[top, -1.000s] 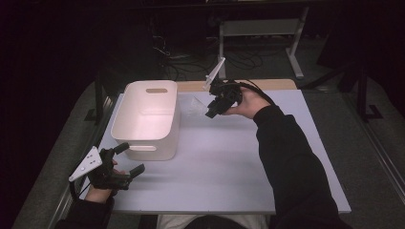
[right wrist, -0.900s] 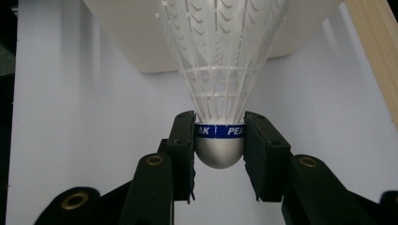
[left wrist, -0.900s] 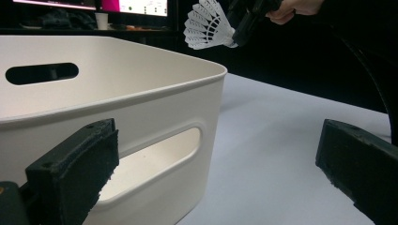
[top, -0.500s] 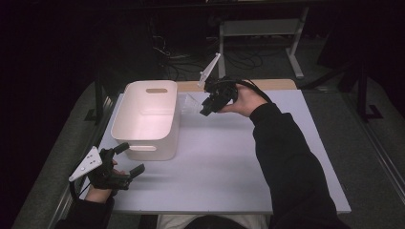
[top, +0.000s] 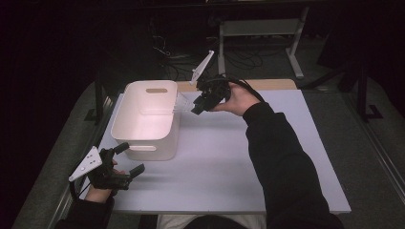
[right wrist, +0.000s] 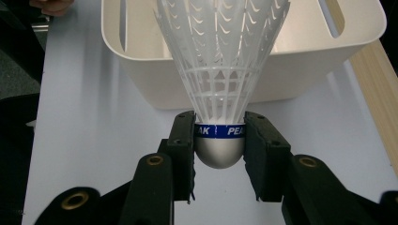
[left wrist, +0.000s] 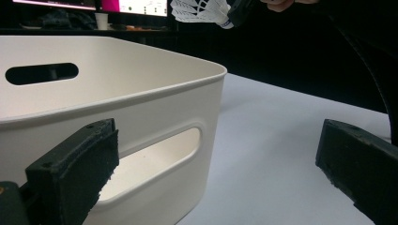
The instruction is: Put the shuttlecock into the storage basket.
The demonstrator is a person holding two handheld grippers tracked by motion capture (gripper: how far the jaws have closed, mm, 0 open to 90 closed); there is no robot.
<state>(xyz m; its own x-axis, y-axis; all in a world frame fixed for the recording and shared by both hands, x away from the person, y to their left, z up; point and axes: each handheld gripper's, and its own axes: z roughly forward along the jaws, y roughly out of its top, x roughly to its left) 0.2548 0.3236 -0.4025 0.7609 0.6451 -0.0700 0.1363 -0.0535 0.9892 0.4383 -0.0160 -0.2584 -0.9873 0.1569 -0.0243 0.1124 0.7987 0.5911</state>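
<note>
Above the white bin's (top: pixel 148 119) far right corner hangs a white plastic shuttlecock (right wrist: pixel 220 61) with a silver cap and blue band, clamped at the cap by the right gripper (right wrist: pixel 219 140), arm outstretched. Near the bin's front corner, the left gripper (top: pixel 125 162) rests with jaws apart.

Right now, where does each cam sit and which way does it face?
High view: above the person's side, facing forward and down on the white table; both forearms, the left hand-held gripper and the right hand-held gripper show.
Left gripper view: rides the left hand-held gripper, looks low across the table at the white bin; its two black jaws stand apart.
Right gripper view: rides the right hand-held gripper, looks toward the bin; its jaws clamp the shuttlecock.
Shared: bin, table and shuttlecock appear in all three.
</note>
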